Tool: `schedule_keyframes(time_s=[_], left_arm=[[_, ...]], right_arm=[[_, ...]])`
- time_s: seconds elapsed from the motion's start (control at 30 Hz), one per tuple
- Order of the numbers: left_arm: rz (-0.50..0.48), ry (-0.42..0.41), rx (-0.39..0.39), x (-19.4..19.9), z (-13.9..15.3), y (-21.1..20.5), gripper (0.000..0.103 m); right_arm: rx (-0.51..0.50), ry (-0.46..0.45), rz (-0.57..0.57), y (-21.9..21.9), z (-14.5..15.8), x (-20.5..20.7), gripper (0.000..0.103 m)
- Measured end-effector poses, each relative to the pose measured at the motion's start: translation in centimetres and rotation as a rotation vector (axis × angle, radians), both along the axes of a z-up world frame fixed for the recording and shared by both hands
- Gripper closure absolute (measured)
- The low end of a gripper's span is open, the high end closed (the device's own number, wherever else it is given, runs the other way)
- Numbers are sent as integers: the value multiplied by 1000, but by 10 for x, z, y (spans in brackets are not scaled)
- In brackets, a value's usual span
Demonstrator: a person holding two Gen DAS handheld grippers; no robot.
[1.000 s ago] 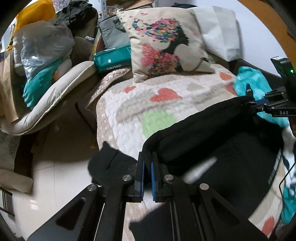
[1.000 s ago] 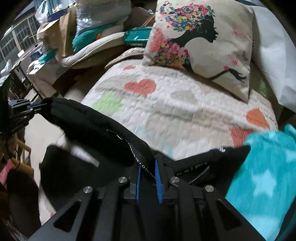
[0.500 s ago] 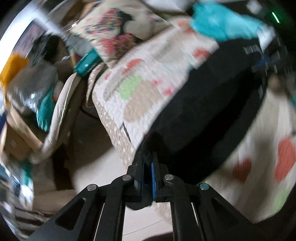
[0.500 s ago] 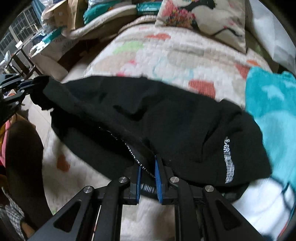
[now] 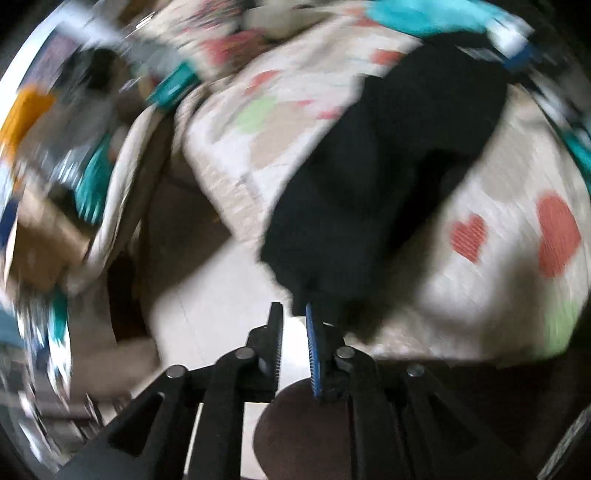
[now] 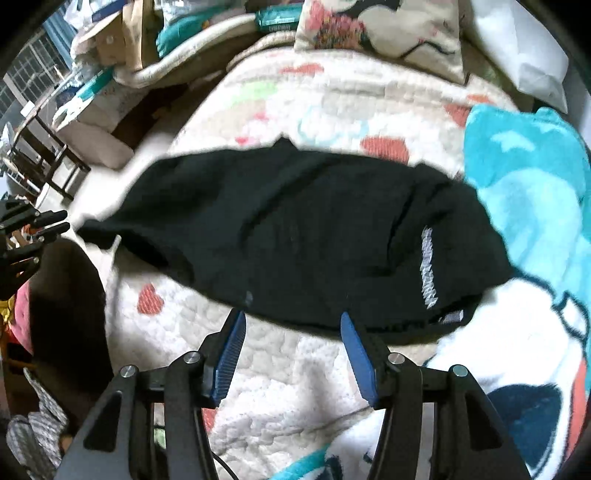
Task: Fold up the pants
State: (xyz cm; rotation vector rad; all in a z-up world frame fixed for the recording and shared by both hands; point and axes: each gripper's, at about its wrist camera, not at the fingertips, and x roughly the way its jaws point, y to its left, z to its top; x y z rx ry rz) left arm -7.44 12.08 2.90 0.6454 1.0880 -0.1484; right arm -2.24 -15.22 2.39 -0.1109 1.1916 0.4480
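Note:
The black pants [image 6: 295,229] lie folded across the heart-print quilt [image 6: 280,373], with a grey logo stripe near their right end. My right gripper [image 6: 292,315] hovers just short of their near edge; its jaws are opening and hold nothing, with only quilt showing between them. In the blurred left wrist view, the pants [image 5: 373,177] reach from the quilt to the bed's edge. My left gripper [image 5: 292,308] sits just behind that end. Its jaws are opening by a narrow gap with no cloth in it. In the right wrist view, the left gripper [image 6: 48,225] shows at the far left.
A teal blanket [image 6: 528,192] lies right of the pants, touching them. A printed pillow [image 6: 380,33] and a white bag [image 6: 517,55] stand at the back. Boxes and a cushion [image 6: 110,48] crowd the left side. A person's dark leg [image 6: 66,295] is beside the bed, over pale floor [image 5: 221,288].
Both grippers carried the pants down onto the quilt and then let go. The right jaws have spread wide, the left only slightly. The pants now rest flat.

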Motion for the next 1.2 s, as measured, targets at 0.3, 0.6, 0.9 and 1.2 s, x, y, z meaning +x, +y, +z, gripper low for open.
schedule_keyframes(time_s=[0.3, 0.6, 0.9, 1.2], left_arm=[[530, -70, -486, 42, 23, 85, 75], [653, -160, -767, 19, 28, 110, 62], [651, -221, -843, 1, 19, 143, 61], [744, -248, -920, -12, -1, 192, 60]], right_arm=[[131, -52, 87, 71, 16, 18, 44], [137, -92, 408, 205, 0, 36, 44], [-10, -129, 715, 317, -50, 31, 45], [-79, -103, 813, 354, -87, 32, 91]])
